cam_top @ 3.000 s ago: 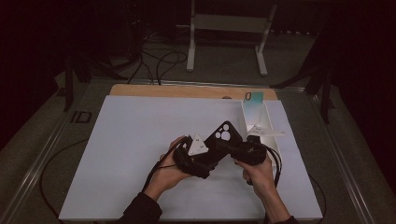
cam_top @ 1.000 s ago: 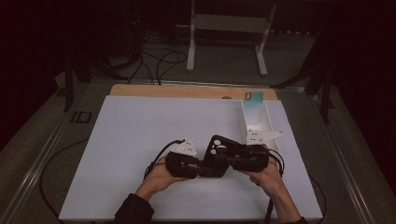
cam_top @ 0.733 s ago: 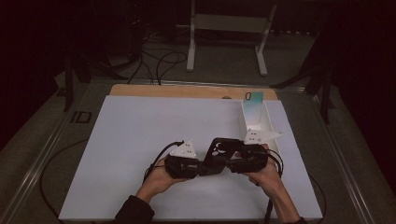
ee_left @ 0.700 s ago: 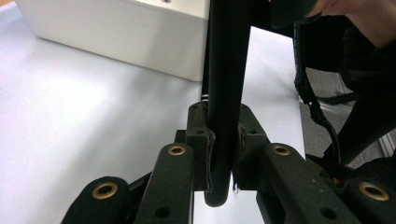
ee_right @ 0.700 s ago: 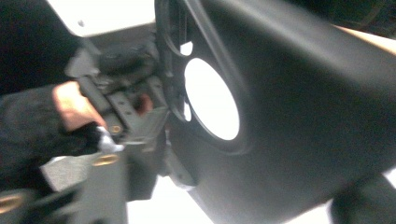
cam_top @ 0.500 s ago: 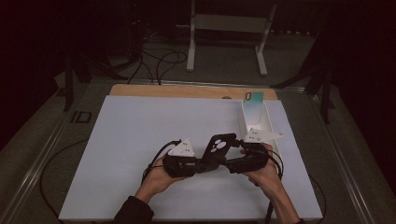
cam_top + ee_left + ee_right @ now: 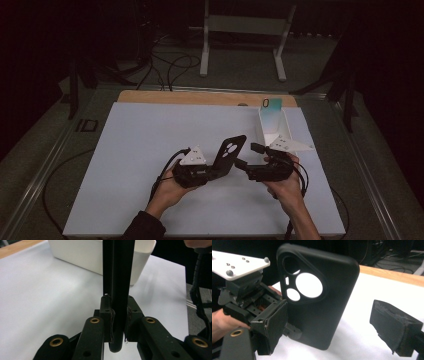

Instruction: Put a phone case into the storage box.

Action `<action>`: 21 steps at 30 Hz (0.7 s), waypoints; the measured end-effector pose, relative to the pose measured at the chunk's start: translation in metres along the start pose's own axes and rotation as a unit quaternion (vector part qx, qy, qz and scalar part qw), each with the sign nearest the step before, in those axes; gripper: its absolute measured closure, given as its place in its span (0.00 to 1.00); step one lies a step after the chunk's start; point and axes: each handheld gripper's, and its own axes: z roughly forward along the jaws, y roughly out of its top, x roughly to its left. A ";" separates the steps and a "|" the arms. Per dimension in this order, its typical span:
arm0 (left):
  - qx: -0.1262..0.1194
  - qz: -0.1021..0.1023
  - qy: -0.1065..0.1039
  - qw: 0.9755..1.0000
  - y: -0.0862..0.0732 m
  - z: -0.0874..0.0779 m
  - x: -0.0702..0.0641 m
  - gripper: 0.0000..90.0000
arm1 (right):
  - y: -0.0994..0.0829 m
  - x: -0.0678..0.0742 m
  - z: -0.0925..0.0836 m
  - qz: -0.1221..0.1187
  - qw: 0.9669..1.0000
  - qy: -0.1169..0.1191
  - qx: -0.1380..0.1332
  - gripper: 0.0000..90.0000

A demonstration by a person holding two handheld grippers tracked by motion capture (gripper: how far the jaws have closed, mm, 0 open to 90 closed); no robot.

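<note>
Left gripper view: black phone case (image 7: 117, 277) clenched by left gripper (image 7: 118, 322) at bottom edge | right gripper (image 7: 332, 332) released, jaws spread | case judged light, flexible, slightly slippery | best gripped across flat edges, away from camera cutout

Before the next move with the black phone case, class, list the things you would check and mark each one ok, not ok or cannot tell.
1. Left gripper holds the phone case: ok, its fingers clamp the case's lower edge.
2. Right gripper is free of the case: ok, its jaws have just opened and its fingers stand apart from it.
3. Case is off the table: ok, it is held up, tilted, above the white surface.
4. Camera cutouts face the right gripper: ok in the right gripper view.
5. White box is within reach: ok, it stands just beyond the right hand.
6. Box has room for the case: cannot tell.
</note>
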 end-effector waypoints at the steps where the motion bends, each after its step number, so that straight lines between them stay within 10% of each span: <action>1: -0.001 -0.001 0.001 1.000 0.000 0.000 0.000 0.89 | 0.001 0.001 0.000 0.002 1.000 -0.004 -0.002 0.16; 21: 0.004 0.003 0.015 1.000 -0.001 0.004 -0.007 0.89 | 0.010 0.016 0.015 0.034 0.998 -0.019 -0.042 0.16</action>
